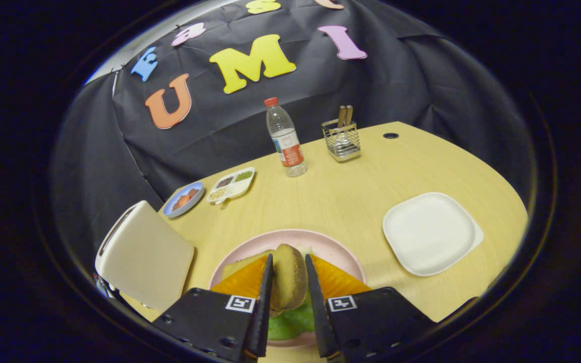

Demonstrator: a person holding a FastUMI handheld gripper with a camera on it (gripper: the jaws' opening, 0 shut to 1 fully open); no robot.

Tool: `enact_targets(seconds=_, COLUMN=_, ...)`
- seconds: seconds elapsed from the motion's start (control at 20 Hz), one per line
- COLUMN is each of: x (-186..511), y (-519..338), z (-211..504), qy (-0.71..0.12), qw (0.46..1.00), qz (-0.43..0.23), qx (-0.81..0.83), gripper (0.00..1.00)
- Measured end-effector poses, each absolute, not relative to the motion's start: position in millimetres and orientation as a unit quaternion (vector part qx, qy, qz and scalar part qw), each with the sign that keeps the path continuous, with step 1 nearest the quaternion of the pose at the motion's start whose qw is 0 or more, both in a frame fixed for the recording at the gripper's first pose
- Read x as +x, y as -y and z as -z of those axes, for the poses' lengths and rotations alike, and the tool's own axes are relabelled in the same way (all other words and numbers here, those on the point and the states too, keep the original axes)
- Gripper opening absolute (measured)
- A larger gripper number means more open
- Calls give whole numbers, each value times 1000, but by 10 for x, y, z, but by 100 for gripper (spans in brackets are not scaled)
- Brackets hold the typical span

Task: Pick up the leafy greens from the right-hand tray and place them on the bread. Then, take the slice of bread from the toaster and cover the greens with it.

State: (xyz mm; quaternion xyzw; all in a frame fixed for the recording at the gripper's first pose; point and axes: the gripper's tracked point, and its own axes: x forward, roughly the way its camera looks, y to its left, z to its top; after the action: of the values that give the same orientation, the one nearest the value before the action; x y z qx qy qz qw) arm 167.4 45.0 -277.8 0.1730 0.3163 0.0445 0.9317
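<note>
The hand-held gripper (289,297) hangs over a pink plate (338,252), its two fingers closed against the flat sides of a slice of bread (289,277) that stands on edge between them. Below the slice, leafy greens (290,322) lie on the plate, showing in the gap between the fingers; another slice of bread (237,266) peeks out on the plate behind the left finger, though how far the greens cover it is hidden.

The plate sits on a pale wooden table (351,196) backed by black cloth. Left of the plate stands a cream-coloured toaster (144,254), close to the table's near edge. Right of the plate, well apart from it, rests an empty white square tray (429,233).

Beyond the fingers, toward the far side of the table, a clear water bottle (285,137) with a red cap stands upright. Just to its right is a wire-mesh holder (342,141) with two utensil handles sticking up. To the bottle's left lie a white divided dish (231,184) with small portions in its compartments and, beside it, a small blue plate (183,199) holding orange-red pieces.
</note>
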Motion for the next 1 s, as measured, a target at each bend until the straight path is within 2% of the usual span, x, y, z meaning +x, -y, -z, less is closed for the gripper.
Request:
enact_targets(seconds=0.25, x=1572, y=-280, z=2621, qy=-293, qw=943, qz=-22, qx=158, gripper=46)
enact_targets(seconds=0.4, x=1406, y=-219, z=2337, qy=-260, qw=956, qz=-11, qx=135, gripper=62)
enact_targets(seconds=0.6, x=1096, y=-150, z=1845, qy=-204, qw=974, qz=2, qx=103, gripper=72)
enact_targets(seconds=1.0, x=531, y=-119, z=855, qy=-93, qw=994, qz=18, qx=44, gripper=79)
